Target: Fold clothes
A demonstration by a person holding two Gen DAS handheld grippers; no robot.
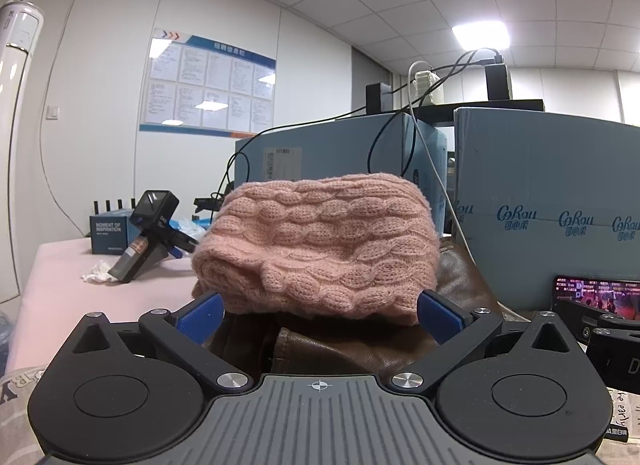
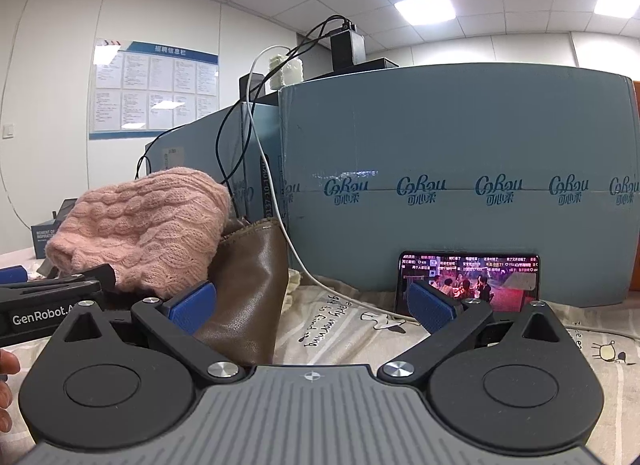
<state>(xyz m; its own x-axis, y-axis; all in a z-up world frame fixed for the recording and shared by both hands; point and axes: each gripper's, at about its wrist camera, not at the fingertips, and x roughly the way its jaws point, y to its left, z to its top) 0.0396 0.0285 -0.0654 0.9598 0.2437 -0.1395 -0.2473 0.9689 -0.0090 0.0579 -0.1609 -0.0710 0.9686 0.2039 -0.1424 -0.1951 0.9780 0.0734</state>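
Both tools gape, grasping nothing: left tool (image 1: 318,315) faces the folded pink cable-knit sweater (image 1: 316,245) atop the brown leather garment (image 1: 352,349); right tool (image 2: 312,303) beside; square that stack gently, I judge.

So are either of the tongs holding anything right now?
No. Left tongs and right tongs are both open; the folded pink sweater rests ungripped.
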